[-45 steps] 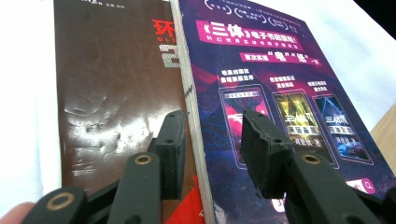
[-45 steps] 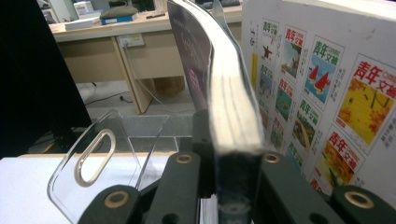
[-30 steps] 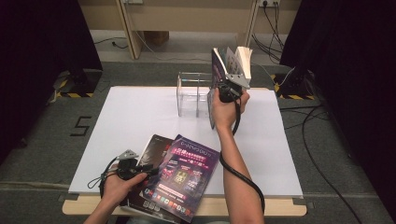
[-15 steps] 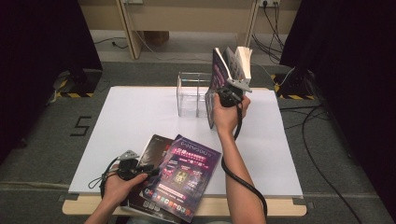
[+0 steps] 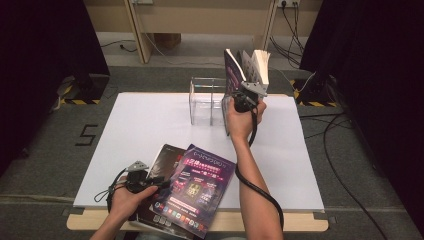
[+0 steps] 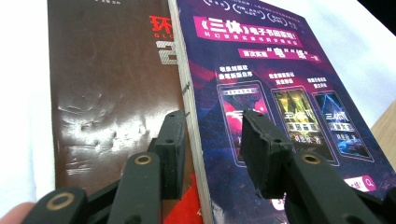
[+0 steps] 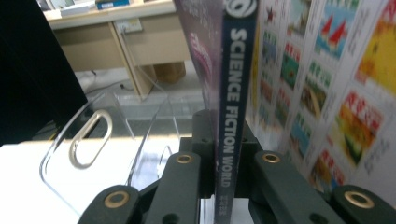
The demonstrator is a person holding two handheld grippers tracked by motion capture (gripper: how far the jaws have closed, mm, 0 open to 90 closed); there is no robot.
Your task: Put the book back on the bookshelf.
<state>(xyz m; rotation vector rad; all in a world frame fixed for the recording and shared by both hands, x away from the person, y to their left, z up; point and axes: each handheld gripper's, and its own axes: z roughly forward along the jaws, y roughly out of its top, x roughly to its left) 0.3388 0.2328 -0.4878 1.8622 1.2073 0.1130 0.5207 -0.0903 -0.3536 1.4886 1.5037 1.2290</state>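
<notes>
In the high view, your right gripper (image 5: 246, 98) is holding a Science Fiction World magazine (image 5: 239, 75) upright just beside the clear acrylic rack (image 5: 207, 100) at the far edge of the white table (image 5: 150, 125), while your left gripper (image 5: 142, 181) is resting at 2 overlapping magazines near you. In the left gripper view, its jaws are standing apart, straddling the edge of the purple magazine (image 6: 261, 84) lying over the brown one (image 6: 112, 88), pressing on neither. In the right gripper view, the jaws have just been closing and are clamping that magazine's spine (image 7: 231, 116), the rack (image 7: 93, 144) to its left.

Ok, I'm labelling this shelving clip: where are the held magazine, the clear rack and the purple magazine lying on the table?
held magazine (image 7: 229, 116), right gripper view, on its spine.
clear rack (image 5: 201, 102), high view, on its front wall.
purple magazine (image 5: 197, 189), high view, on its cover's middle.
</notes>
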